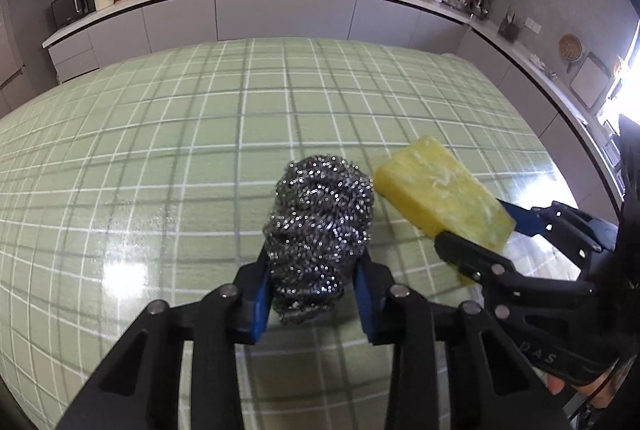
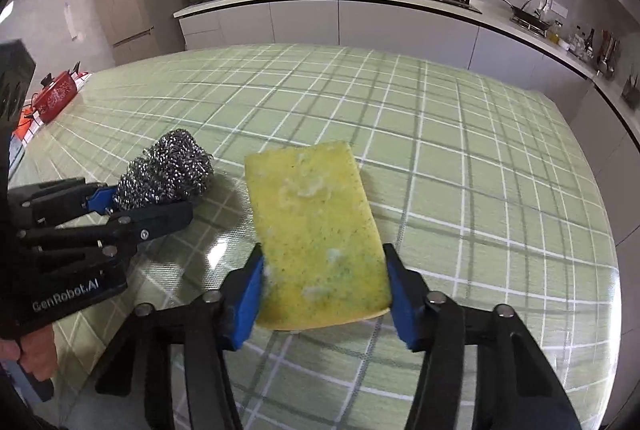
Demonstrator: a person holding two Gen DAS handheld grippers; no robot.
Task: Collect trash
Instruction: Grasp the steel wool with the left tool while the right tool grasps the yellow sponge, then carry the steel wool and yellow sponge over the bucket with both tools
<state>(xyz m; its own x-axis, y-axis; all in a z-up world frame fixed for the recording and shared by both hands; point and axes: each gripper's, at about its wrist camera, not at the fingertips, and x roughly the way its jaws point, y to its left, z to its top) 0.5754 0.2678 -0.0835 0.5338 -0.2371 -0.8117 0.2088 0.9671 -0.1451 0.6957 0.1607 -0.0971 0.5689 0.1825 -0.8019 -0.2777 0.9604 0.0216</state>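
Both grippers are closed on trash, the left gripper (image 1: pixel 314 294) pinching a steel wool ball (image 1: pixel 320 226) and the right gripper (image 2: pixel 324 294) just beside it clamping a yellow sponge (image 2: pixel 316 238), whose soft, compressible edges could slip free over the table (image 2: pixel 480 190).

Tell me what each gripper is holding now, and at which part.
The left gripper holds the steel wool ball by its near end. The right gripper holds the yellow sponge by its two long side edges, near the close end.
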